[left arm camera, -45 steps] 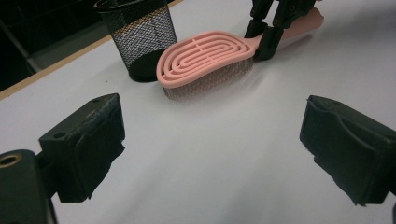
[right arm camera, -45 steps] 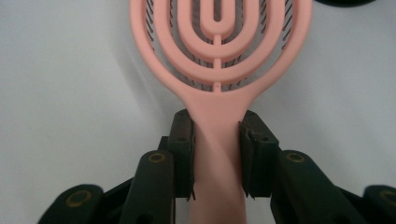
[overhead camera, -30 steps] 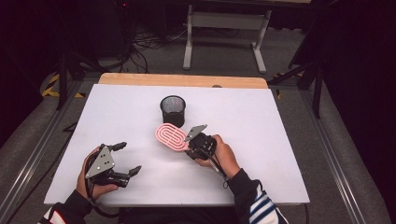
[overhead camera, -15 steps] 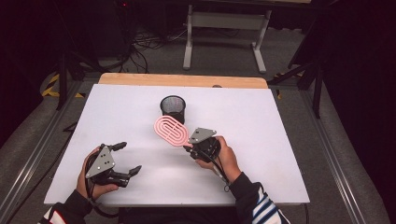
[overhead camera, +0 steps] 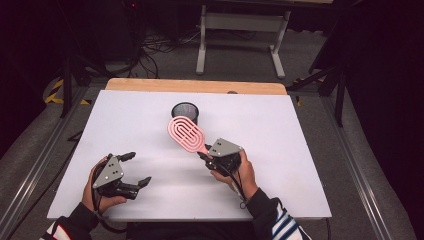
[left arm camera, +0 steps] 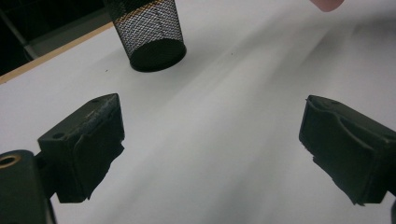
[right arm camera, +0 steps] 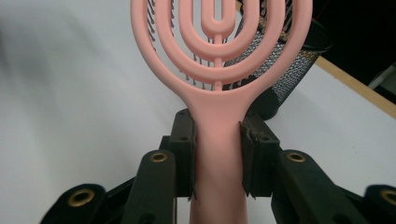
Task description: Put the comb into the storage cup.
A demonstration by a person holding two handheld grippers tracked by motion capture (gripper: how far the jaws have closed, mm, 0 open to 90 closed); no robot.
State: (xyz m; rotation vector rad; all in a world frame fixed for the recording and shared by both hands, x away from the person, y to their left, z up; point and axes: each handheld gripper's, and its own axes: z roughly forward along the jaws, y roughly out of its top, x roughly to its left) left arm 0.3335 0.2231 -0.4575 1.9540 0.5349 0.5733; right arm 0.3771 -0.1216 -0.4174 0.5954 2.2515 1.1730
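The pink hairbrush point(overhead camera: 186, 134) sits at the frame's centre, raised off the white table point(overhead camera: 310, 150), its handle clamped between the right gripper point(overhead camera: 204, 156) jaws, just below the black mesh cup point(overhead camera: 185, 111). At lower left, the left gripper point(overhead camera: 137, 169) rests with jaws wide, holding nothing.

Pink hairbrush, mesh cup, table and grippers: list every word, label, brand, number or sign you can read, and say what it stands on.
None: no readable text on the pink hairbrush, the black mesh cup, the white table, the left gripper or the right gripper.
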